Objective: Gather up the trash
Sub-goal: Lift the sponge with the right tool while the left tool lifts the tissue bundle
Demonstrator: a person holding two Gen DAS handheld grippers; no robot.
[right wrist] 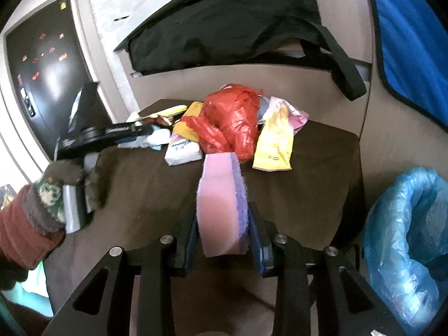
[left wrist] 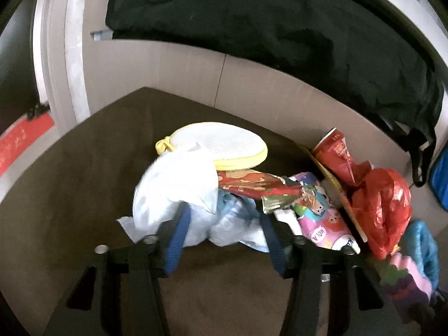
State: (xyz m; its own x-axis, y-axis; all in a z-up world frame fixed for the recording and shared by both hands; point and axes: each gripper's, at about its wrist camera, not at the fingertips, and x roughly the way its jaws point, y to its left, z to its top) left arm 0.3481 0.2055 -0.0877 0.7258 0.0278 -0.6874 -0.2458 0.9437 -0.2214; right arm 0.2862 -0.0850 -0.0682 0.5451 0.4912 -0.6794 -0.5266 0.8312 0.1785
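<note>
Right fingers [right wrist: 221, 235]: closed on a pink foam sponge with a purple scouring face [right wrist: 221, 204], held upright at lower centre of the right wrist view.
Left fingers [left wrist: 221, 232]: blue-padded, part-open either side of a crumpled pale blue and white plastic wrapper [left wrist: 196, 210] at centre of the left wrist view; whether the pads press on it I cannot tell.
Trash pile: on the dark brown surface [left wrist: 84, 182], a crumpled red plastic bag [right wrist: 232, 120], a flat yellow sachet [right wrist: 273, 142], a white tissue packet [right wrist: 182, 151], a red paper cup [left wrist: 333, 151] and a pink cartoon-printed wrapper [left wrist: 322, 218], lying touching one another.
Not trash, probably: a round white mesh pad with yellow trim [left wrist: 221, 142] touches the wrapper's top edge.
Bin: a bin lined with a blue plastic bag [right wrist: 406, 238], lower right of the right wrist view, beside the surface.
Person: a gloved hand [right wrist: 58, 193], lower left, holds the other tool's handle.
Risk, left: the thin wrapper may slip or tear if pinched by one fold, or drag the mesh pad along.
Risk, right: the soft sponge may spring free or miss the bin.
</note>
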